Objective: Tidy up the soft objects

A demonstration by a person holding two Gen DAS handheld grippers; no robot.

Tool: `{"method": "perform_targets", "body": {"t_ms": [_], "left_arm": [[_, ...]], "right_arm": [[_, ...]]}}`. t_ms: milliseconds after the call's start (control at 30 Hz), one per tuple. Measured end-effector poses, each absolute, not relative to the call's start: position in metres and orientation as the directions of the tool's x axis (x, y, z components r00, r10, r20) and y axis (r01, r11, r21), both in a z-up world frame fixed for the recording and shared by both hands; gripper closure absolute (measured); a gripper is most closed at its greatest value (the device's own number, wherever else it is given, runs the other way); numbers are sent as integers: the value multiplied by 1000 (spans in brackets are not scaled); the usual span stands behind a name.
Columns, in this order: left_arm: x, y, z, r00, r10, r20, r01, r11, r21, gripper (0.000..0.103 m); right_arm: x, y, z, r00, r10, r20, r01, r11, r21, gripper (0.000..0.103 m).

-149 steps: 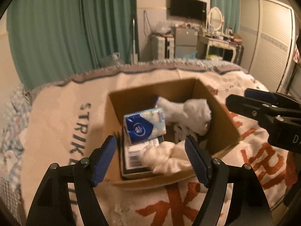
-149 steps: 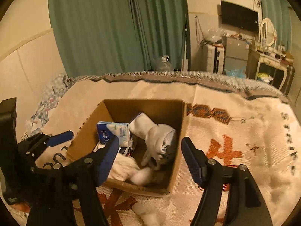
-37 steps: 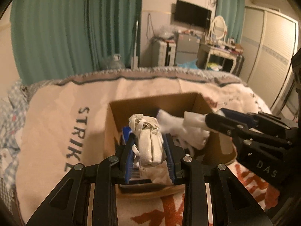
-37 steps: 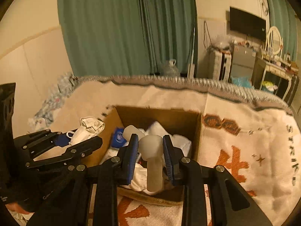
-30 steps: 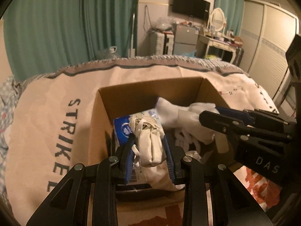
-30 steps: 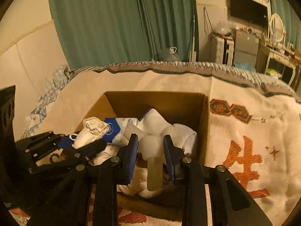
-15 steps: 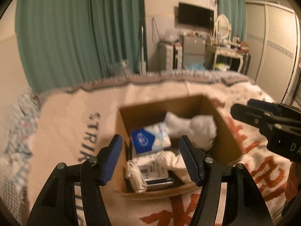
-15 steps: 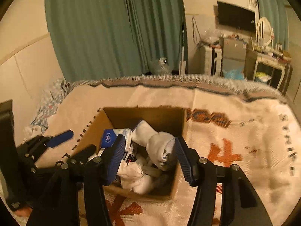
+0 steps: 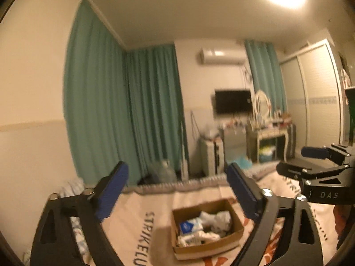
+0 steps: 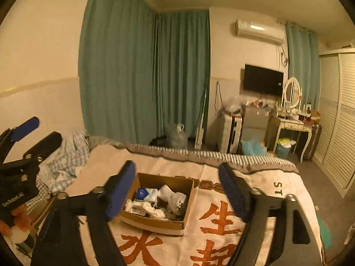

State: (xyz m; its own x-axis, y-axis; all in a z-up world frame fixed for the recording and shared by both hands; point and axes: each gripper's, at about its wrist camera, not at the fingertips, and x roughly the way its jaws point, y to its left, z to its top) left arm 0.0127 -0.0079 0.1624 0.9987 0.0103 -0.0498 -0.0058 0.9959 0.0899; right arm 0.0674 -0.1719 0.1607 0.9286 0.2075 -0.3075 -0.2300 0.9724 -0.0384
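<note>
The cream woven blanket with orange characters [image 10: 213, 219] covers the bed, and the open brown cardboard box [image 10: 155, 223] sits in its middle, well below me. It holds a blue-and-white tissue pack [image 10: 144, 194], white rolled socks [image 10: 175, 198] and crumpled white cloths [image 10: 150, 210], loosely heaped. My left gripper [image 9: 175, 190] and right gripper [image 10: 177, 188] both gape wide, empty. I judge the loose heap could spill if the box gets nudged.

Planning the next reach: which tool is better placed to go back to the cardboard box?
Right, marginally. Both tools are open and empty. The right tool looks down on the cardboard box, which sits between its fingers. The left tool points up at the room.
</note>
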Motion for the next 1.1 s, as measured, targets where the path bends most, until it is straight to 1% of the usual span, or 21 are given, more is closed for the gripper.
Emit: {"method": "perform_targets", "body": {"t_ms": [67,167,300,367,467,567,667,733,833,1100], "left_arm": [[-1,-4,162,1000,20,-16,-18,997,78,8],[-6,0,154,999,37,-29,-35,998,61,8],[5,-3,130,994,64,-93,-59,997,57,7],[15,-3,114,987,78,-140,-70,996,55,7],[32,-1,86,972,78,-220,-71,997,38,7],[47,0,57,956,85,-281,-80,996,28,7],[54,-5,33,940,85,-331,-78,996,34,7],[57,-9,23,936,76,-343,-65,997,45,7],[57,-12,15,934,97,-343,-77,995,71,7],[63,1,2,922,98,-374,-90,995,39,7]], "right_arm": [[54,-171,162,933,210,-291,-231,972,-37,10],[45,-171,157,945,183,-272,-203,978,-47,0],[45,-172,138,938,193,-288,-208,978,-21,0],[46,-174,124,936,194,-294,-205,979,-5,0],[54,-178,95,933,172,-316,-175,984,18,0],[62,-182,63,928,167,-334,-162,986,42,0],[79,-188,29,913,163,-374,-150,987,64,0],[91,-190,11,902,153,-403,-140,988,64,0],[104,-190,-4,890,144,-432,-133,990,57,0],[109,-191,-12,883,136,-449,-125,991,55,0]]}}
